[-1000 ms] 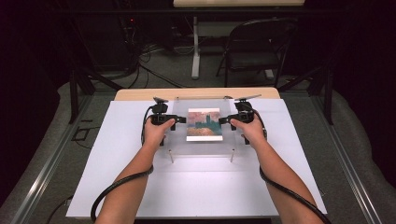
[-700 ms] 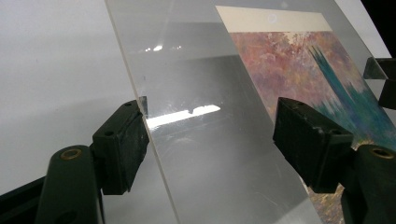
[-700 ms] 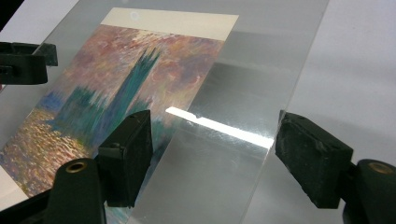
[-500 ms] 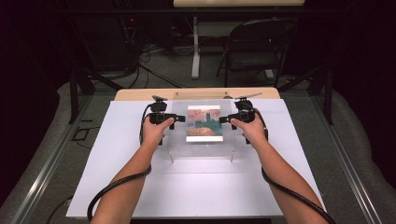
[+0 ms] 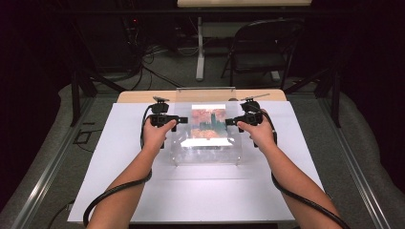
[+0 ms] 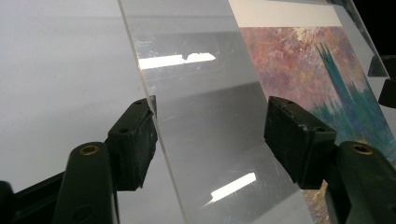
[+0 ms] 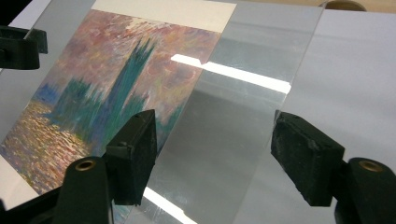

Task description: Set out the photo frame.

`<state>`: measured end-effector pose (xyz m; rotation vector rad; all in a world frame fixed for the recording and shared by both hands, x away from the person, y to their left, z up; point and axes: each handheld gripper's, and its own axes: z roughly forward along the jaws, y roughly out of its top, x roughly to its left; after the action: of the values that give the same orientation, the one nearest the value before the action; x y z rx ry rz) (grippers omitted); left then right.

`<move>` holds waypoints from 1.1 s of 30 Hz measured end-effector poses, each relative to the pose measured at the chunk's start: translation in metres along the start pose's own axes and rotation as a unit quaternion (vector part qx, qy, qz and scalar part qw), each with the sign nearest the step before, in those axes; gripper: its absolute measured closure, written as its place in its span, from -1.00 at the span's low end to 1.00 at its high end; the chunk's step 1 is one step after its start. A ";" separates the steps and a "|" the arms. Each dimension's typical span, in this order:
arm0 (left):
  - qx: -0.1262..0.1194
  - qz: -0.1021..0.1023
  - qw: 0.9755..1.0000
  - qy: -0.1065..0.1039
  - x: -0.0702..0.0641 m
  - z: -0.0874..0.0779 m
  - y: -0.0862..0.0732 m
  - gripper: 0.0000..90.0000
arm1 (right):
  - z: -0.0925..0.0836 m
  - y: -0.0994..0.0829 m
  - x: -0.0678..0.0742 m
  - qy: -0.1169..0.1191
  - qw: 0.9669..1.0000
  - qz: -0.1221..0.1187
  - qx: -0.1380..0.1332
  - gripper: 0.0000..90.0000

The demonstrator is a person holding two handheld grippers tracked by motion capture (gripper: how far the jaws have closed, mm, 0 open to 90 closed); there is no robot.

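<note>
We are bracketing a clear sheet (image 5: 208, 143) lying over a print (image 5: 208, 123) near the table's (image 5: 119, 191) far edge. Left hand-held gripper (image 6: 210, 140) and right hand-held gripper (image 7: 215, 149) are both gaping, each straddling a side edge, gripping nothing. Risk: uneven closing is likely tilting the slick sheet, shifting the print.

A white table (image 5: 143, 191) carries a clear acrylic sheet (image 5: 207, 150), seemingly resting over a painted print (image 5: 208, 123).
</note>
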<state>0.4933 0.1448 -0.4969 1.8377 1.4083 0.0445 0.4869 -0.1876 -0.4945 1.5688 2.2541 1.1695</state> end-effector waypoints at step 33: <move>-0.019 0.028 0.999 -0.006 -0.016 -0.040 -0.005 0.05 | -0.037 -0.005 0.023 -0.023 0.998 -0.050 -0.035 -0.11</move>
<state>0.4648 0.1539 -0.4660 1.8422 1.3393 0.0882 0.4535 -0.1880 -0.4659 1.4261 2.2102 1.1596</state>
